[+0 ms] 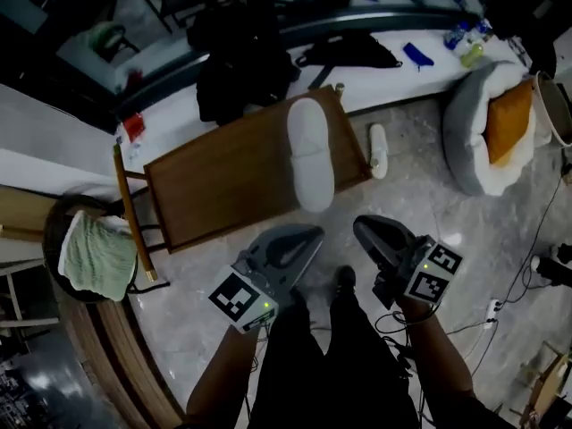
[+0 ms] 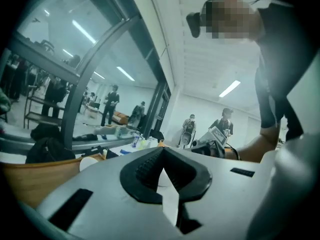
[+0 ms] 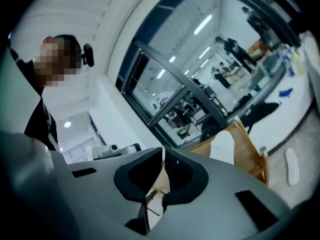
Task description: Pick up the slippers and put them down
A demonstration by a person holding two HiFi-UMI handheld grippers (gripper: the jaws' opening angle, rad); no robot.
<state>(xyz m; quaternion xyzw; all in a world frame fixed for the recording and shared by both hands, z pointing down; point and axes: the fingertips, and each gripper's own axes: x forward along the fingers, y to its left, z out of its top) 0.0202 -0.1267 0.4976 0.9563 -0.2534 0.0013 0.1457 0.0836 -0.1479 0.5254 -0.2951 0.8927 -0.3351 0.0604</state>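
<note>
slipper (image 1: pixel 310 155): white | table (image 1: pixel 214 186): brown wood | cushion (image 1: pixel 508 119): orange | towel (image 1: pixel 96 256): pale green

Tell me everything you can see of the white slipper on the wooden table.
The slipper is white and looks soft and plush, a long rounded oval with a faint seam across its middle. It lies flat near the right end of the wooden table as the head view shows it, lengthwise across the tabletop, its near end reaching the table's front edge or just past it. Only the table touches it; nothing holds it.
</note>
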